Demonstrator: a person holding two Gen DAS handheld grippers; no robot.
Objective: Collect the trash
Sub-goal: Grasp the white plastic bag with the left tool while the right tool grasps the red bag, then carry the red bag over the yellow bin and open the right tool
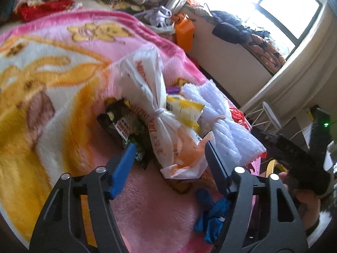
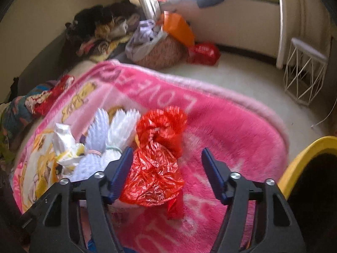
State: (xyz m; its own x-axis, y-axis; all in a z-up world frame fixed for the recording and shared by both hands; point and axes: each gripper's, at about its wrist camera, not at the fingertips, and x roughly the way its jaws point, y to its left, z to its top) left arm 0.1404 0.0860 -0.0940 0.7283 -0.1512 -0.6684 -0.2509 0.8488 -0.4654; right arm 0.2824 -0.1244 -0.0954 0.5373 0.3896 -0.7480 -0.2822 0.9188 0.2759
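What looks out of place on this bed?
Trash lies heaped on the pink blanket: a crumpled red plastic bag, a tied white-and-orange bag, dark snack wrappers and a blue glove. Both tools are open, holding nothing.

Three tied bags (image 1: 168,126), two white bundles (image 2: 109,143)

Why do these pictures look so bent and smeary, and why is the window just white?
Left wrist view: fisheye bends the room's edges, the window is blown out by daylight, the blanket smears with motion. Right wrist view: same curving, the red bag and blanket lettering slightly blurred.
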